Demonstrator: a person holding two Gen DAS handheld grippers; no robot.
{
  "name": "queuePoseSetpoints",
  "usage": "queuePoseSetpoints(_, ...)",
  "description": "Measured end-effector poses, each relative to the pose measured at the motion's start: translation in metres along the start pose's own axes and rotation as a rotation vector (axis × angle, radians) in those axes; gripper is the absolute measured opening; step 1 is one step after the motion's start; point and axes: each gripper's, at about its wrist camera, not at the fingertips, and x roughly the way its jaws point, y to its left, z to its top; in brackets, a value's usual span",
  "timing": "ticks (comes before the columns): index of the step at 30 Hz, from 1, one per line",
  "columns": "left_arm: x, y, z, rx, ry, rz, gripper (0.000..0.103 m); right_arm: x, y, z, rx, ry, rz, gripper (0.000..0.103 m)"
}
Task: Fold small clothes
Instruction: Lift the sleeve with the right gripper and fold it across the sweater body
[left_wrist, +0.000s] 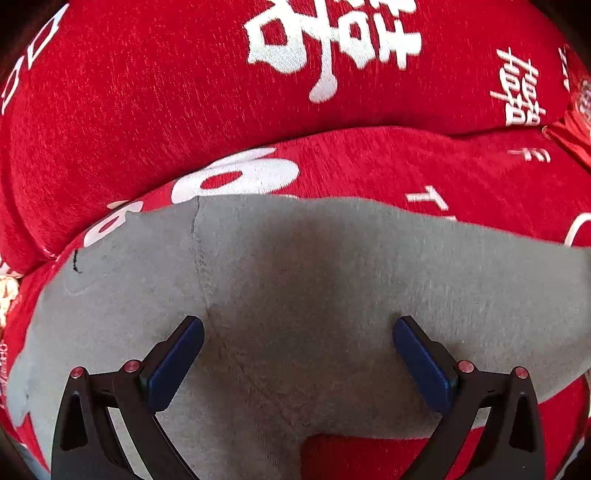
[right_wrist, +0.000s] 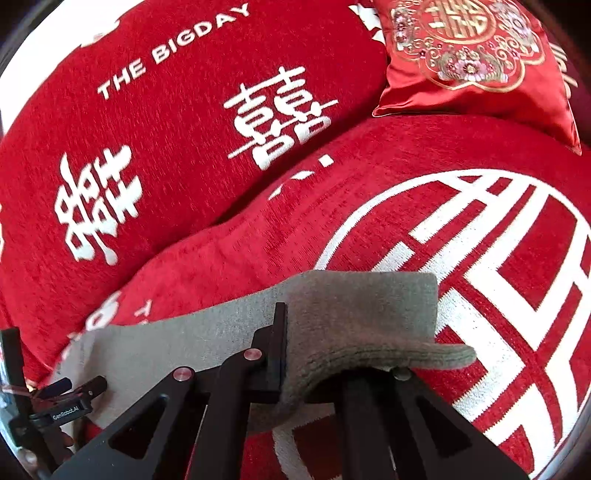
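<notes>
Item: small grey knitted garment (left_wrist: 295, 280), soft, light, limp; lies spread on a red chenille sofa seat with white lettering (left_wrist: 461, 173), near edge. Judged easy to drag and prone to sag; best pinched at a hem or corner. Right claw (right_wrist: 284, 354): pressed together, pinching the garment's right edge, angled downward. Left claw (left_wrist: 297, 354): spread, nothing between the pads, hovering steeply over the middle of the cloth.

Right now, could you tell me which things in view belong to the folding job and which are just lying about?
Part of the job:
- grey garment
- right gripper, shut on its edge
- left gripper, open above it

Just lying about:
- red sofa cover with white lettering
- embroidered red cushion
</notes>
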Motion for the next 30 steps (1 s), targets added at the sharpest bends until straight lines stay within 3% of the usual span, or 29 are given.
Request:
queuePoseSetpoints(2,-0.001,0.004,0.001,-0.011,0.011,-0.011,0.103,0.004,0.0,0.0,-0.003,0.017,-0.009,0.004)
queuePoseSetpoints(8,0.005,0.019,-0.005,-0.04,0.036,-0.044,0.103,0.033,-0.045,0.005,0.205,0.085,0.162,0.012)
queuePoseSetpoints(11,0.004,0.019,-0.007,-0.041,0.032,-0.05,0.103,0.043,-0.071,0.008,0.323,0.085,0.215,0.011)
queuePoseSetpoints(13,0.004,0.016,-0.007,-0.037,0.024,-0.043,0.103,0.041,-0.071,0.009,0.31,0.075,0.24,0.006)
queuePoseSetpoints(17,0.001,0.012,-0.007,-0.026,0.017,-0.025,0.103,0.022,-0.048,0.011,0.155,0.026,0.105,0.004)
queuePoseSetpoints(21,0.0,0.007,-0.007,-0.005,0.012,0.008,0.103,-0.005,-0.013,0.015,-0.066,-0.053,-0.084,0.004)
queuePoseSetpoints(24,-0.005,0.006,-0.005,0.022,0.015,0.008,0.103,-0.014,0.0,0.022,-0.113,-0.05,-0.123,0.004)
queuePoseSetpoints(27,-0.016,0.023,-0.007,-0.028,0.012,-0.035,0.103,-0.031,0.015,0.028,-0.16,-0.073,-0.129,0.004)
queuePoseSetpoints(30,-0.026,0.041,-0.013,-0.049,-0.009,-0.019,0.103,-0.048,0.037,0.031,-0.218,-0.098,-0.142,0.004)
